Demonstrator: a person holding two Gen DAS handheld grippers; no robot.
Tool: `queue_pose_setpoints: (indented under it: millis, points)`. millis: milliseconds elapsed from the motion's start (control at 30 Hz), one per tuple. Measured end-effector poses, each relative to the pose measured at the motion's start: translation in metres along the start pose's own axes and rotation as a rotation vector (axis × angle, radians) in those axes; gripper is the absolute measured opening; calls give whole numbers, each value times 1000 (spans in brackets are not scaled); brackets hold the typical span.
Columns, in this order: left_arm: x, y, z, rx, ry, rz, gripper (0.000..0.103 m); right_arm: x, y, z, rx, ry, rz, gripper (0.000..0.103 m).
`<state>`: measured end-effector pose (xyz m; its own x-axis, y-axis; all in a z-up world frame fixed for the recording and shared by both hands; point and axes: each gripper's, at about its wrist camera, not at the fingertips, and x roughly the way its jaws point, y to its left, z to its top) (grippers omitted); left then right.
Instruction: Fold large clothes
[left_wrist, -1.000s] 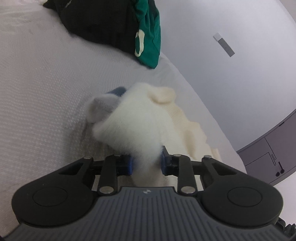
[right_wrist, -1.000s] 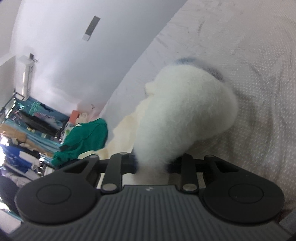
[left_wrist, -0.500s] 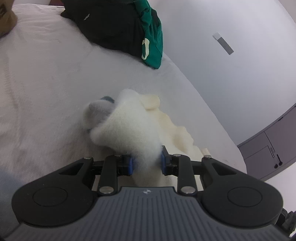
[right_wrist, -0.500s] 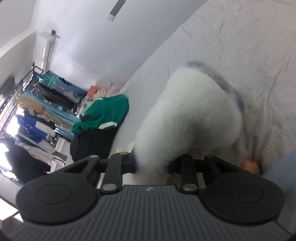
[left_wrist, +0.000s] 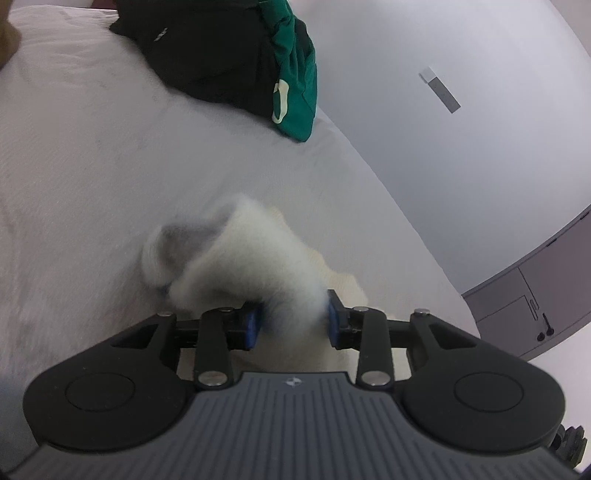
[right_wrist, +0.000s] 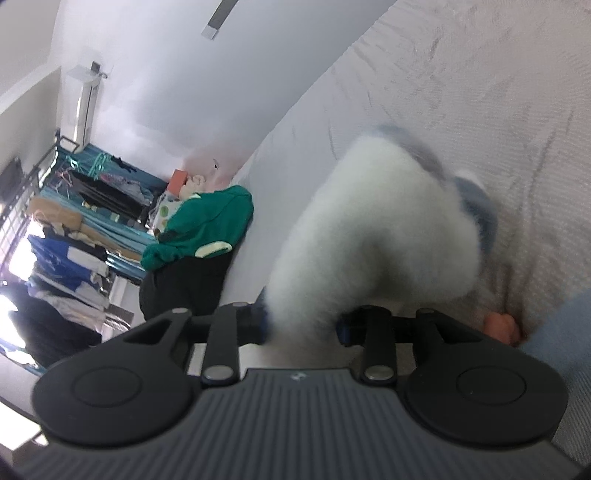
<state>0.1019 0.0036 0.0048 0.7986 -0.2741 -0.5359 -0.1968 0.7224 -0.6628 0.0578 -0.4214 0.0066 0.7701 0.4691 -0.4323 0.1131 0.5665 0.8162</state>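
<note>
White fleece garment (left_wrist: 255, 269), blurred, grey-blue lining partly exposed: bunched on the pale bedspread (left_wrist: 92, 184) near the wall-side edge. Left gripper (left_wrist: 291, 325) and right gripper (right_wrist: 301, 326): jaws just widened, fleece between the blue pads; whether it is pressed cannot be told. Forward view blocked by the fleece. Black and green clothes (left_wrist: 236, 62) heaped farther along. Cluttered racks (right_wrist: 74, 221) are seen beyond.

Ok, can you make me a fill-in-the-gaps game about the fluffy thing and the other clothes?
1. The fluffy garment is mostly ___ in colour.
2. The top lying near the wall is mostly ___.
3. The heap of clothes touching that top is ___.
Missing words: white, green, black.
</note>
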Motion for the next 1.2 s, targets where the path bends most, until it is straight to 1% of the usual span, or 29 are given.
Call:
queue_pose_setpoints:
  millis: [67,133,233,300,367,567,700,867,967,1033,1200]
  points:
    - [13,-6,9,13,-4,3,41,6,-1,7,30,-1,7,44]
    - [26,-13,19,17,-6,10,42,17,0,15,57,-10,16,47]
    - [45,-25,33,44,-14,30,47,31,0,27,101,-25,24,56]
    - [58,-32,41,67,-26,36,49,42,0,34,119,-47,18,67]
    - [74,-35,47,89,-33,50,50,54,-2,41,129,-68,5,72]
    - [127,-26,63,131,-33,85,51,98,-9,57,98,-73,-66,70]
    - [162,-22,71,223,-50,125,52,126,-16,63,69,-50,-100,70]
    - [203,-9,75,261,-30,144,52,154,-15,67,-40,-30,-136,70]
    - [216,-2,78,275,-13,139,52,167,-13,66,-91,-25,-158,70]
    - [221,4,80,266,-8,128,52,174,-15,68,-126,-21,-171,70]
    - [226,9,82,277,-9,111,52,178,-12,63,-207,-30,-177,70]
